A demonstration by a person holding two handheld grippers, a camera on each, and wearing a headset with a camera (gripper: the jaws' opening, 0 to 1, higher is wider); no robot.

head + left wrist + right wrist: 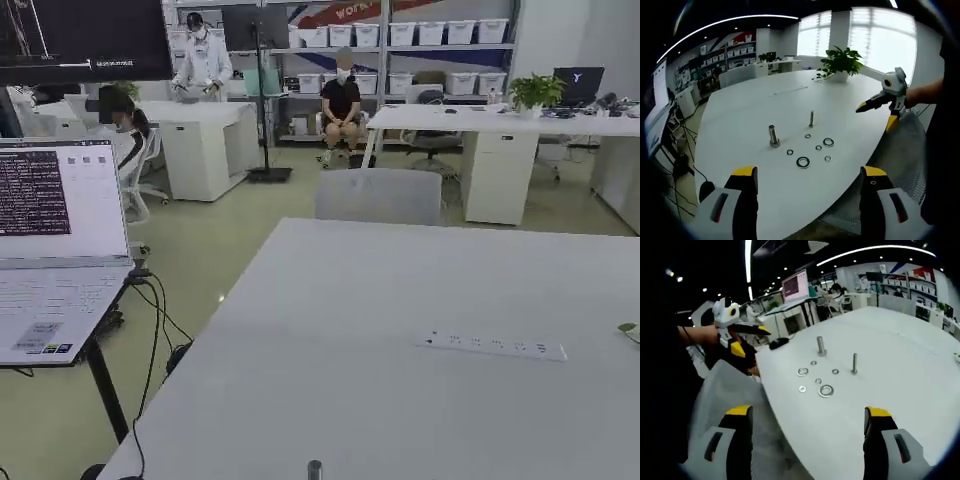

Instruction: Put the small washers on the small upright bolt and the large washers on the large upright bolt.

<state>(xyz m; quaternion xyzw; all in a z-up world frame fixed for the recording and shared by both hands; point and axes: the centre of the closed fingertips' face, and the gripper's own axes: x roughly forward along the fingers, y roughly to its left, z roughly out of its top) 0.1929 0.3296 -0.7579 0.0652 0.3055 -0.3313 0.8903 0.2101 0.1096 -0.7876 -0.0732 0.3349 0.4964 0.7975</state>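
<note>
The left gripper (810, 192) and right gripper (807, 437) both gape wide, holding nothing, just off the white table's (755, 100) edge. It seems best to lower one squarely over a small silver metal washer (818, 147) and pinch its rim.

Head view faces across the tabletop (400, 330) into the room. Both gripper views look inward from its edge, sharing the large bolt (773, 136).

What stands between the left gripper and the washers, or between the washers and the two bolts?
Nothing visible. In the left gripper view, only bare tabletop lies between the open left gripper and the washers, and between them and the large bolt and small bolt just beyond. The right gripper hangs aside, past its edge.
</note>
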